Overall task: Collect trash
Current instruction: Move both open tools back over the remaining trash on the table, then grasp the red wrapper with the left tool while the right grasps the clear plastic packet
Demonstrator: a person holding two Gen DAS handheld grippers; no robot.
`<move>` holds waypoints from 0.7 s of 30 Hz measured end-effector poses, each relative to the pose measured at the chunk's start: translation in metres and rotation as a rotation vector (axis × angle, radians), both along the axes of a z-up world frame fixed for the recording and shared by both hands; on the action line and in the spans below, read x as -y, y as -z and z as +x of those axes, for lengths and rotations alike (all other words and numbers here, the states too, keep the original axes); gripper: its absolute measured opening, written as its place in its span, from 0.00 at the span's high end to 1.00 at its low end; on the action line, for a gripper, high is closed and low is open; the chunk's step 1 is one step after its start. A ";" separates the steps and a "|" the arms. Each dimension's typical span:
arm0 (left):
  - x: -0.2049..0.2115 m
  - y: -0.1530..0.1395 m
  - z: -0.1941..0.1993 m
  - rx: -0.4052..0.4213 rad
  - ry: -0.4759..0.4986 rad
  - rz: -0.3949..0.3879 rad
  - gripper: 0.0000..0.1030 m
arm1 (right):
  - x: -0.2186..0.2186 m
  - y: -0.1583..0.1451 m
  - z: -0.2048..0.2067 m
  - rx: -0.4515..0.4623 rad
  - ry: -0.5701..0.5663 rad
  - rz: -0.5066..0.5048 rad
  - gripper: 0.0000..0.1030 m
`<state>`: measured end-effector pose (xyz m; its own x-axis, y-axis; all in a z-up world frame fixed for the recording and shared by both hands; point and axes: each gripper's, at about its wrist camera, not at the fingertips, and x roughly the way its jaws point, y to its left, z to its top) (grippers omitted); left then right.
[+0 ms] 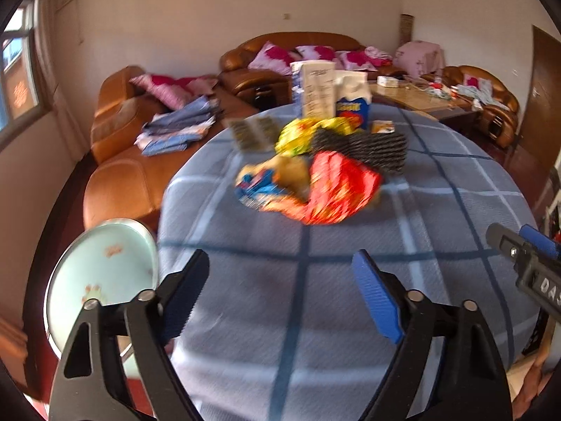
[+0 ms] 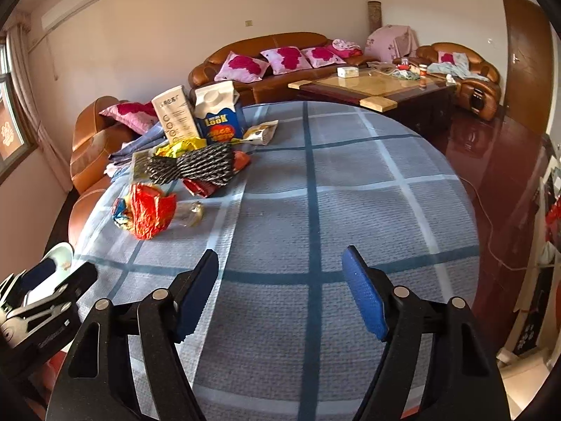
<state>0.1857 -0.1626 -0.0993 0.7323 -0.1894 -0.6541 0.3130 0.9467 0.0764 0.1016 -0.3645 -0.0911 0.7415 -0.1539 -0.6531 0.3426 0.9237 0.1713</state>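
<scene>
A heap of trash lies on the round table with a blue checked cloth (image 1: 315, 298) (image 2: 350, 217). It holds a crumpled red wrapper (image 1: 336, 189) (image 2: 150, 210), a yellow wrapper (image 1: 305, 133) (image 2: 178, 148), a black-and-white patterned bag (image 1: 368, 145) (image 2: 200, 168), a blue milk carton (image 1: 352, 100) (image 2: 219, 114) and a white box (image 1: 315, 87) (image 2: 175, 115). My left gripper (image 1: 280, 298) is open and empty over the near table edge. My right gripper (image 2: 280, 294) is open and empty, to the right of the heap.
A pale green round stool (image 1: 101, 280) stands left of the table. Brown leather sofas (image 1: 122, 161) (image 2: 266, 49) with pink cushions line the far walls. A wooden coffee table (image 2: 371, 86) stands behind. Red floor (image 2: 498, 175) lies on the right.
</scene>
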 end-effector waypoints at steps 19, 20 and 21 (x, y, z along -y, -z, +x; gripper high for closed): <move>0.040 0.029 0.070 -0.138 0.107 -0.049 0.71 | 0.016 0.006 0.013 -0.037 -0.010 0.028 0.29; 0.034 0.027 0.068 -0.143 0.108 -0.063 0.72 | 0.015 0.006 0.016 -0.039 -0.015 0.030 0.29; 0.030 0.026 0.066 -0.146 0.111 -0.074 0.73 | 0.014 0.006 0.018 -0.040 -0.019 0.034 0.29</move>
<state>0.2515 -0.1924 -0.1257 0.6030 -0.3151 -0.7329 0.4182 0.9072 -0.0458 0.1196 -0.3790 -0.0972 0.7174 -0.1173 -0.6867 0.3324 0.9239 0.1894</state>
